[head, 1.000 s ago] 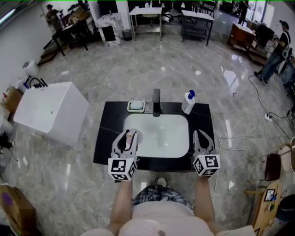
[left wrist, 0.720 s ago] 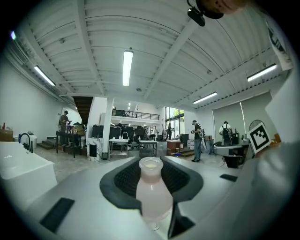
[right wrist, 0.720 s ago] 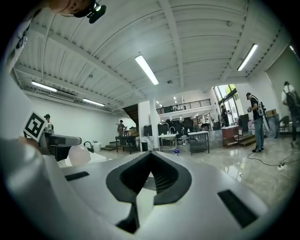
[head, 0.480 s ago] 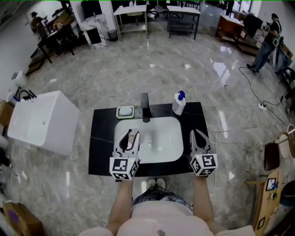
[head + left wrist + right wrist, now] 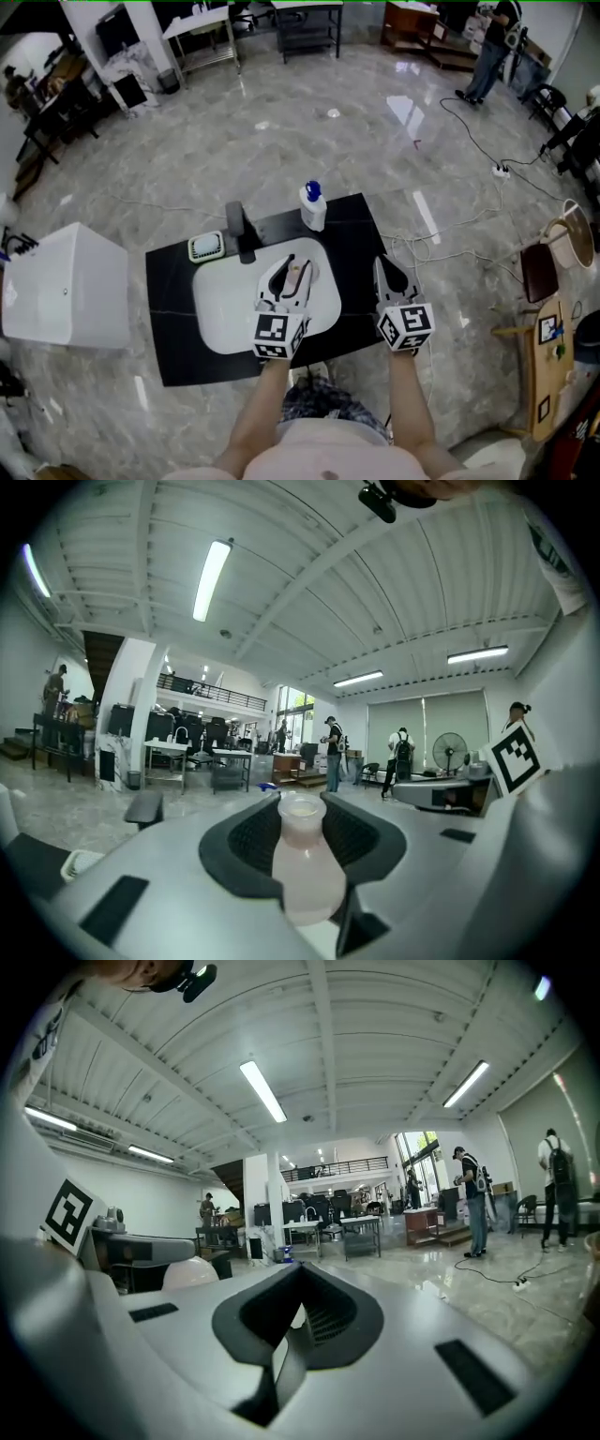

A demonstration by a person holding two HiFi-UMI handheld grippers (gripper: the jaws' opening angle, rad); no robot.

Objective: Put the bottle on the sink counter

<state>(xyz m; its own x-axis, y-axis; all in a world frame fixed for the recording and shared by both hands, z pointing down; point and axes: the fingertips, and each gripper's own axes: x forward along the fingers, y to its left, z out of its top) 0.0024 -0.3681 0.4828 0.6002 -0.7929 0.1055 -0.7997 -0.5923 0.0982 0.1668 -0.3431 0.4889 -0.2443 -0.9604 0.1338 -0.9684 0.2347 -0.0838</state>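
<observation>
A small pale pink bottle (image 5: 298,276) with a clear cap stands between the jaws of my left gripper (image 5: 292,262), which is shut on it. It hangs over the right part of the white basin (image 5: 225,309) set in the black sink counter (image 5: 352,234). In the left gripper view the bottle (image 5: 305,878) fills the gap between the dark pads of the left gripper (image 5: 302,804). My right gripper (image 5: 383,264) is over the counter's right edge. It is shut with nothing held, and the right gripper (image 5: 298,1275) shows its tips meeting.
On the counter's back edge stand a dark faucet (image 5: 238,225), a green soap dish (image 5: 206,247) and a white pump bottle (image 5: 312,208) with a blue top. A white cabinet (image 5: 56,291) stands left of the counter. Cables (image 5: 450,244) trail on the floor at right.
Both grippers have shifted right relative to the sink. The left one with the bottle went from the basin's left front rim to over its right part. The view swung, so the counter sits further left.
</observation>
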